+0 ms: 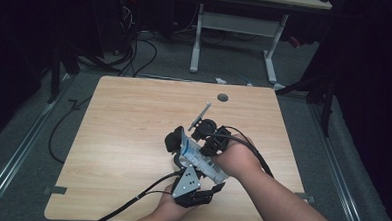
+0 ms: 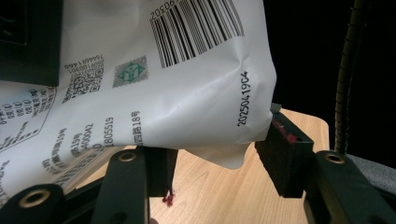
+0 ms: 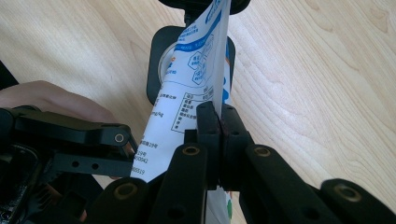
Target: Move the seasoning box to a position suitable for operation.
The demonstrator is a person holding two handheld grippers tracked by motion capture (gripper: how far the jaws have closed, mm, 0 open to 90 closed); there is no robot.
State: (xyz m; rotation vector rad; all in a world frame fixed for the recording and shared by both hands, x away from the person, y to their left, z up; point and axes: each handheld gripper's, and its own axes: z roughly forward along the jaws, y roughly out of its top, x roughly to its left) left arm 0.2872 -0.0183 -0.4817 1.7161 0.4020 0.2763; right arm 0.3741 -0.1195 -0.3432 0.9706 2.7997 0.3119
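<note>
Nearest us, our left gripper (image 1: 193, 190) stands spread, the pouch's corner (image 2: 243, 140) between its pads without a grip. Our right gripper (image 3: 219, 135) is clamped on the white pouch's (image 1: 194, 153) edge. The pouch hangs above the table's (image 1: 128, 117) near half, lengthwise near to far; bare wood lies beyond. We read "20250419C4" beside a barcode (image 2: 196, 25).

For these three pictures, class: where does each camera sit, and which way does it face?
High view: above the wooden table, looking down; forearms, both grippers.
Left gripper view: on the left gripper, open jaws beside the white printed pouch.
Right gripper view: on the right gripper, clamping that pouch.
Shared: pouch, table.
</note>
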